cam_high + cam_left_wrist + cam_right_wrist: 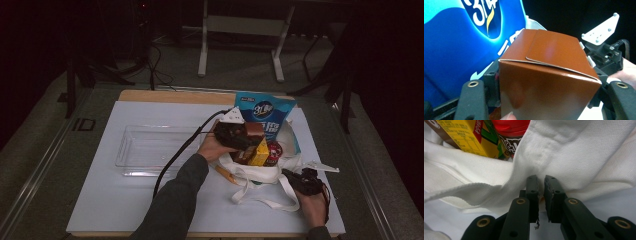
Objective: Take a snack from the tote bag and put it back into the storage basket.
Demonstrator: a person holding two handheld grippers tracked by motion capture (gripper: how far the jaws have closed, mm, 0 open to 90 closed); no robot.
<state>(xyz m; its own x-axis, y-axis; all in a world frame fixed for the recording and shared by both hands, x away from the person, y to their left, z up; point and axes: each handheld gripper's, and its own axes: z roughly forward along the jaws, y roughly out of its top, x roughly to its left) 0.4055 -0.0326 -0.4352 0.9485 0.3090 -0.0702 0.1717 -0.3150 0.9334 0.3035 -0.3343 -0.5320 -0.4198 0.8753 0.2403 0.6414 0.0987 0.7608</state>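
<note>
Left gripper (239,136) clamps a brown carton (549,75) across its sides, jaws spread wide around it; the carton sits upright over the mouth of a white canvas tote bag (250,172), in front of a blue snack pouch (264,117) that stands in the bag's far side. A yellow-and-brown box (260,154) and a red-capped jar (274,150) lie inside the bag, just beside the carton. Right gripper (541,185), at the bag's near right corner, has its jaws nearly together, pinching the bag's white fabric at the rim. A clear plastic tray (150,149) lies left of the bag on the white table sheet (100,200).
</note>
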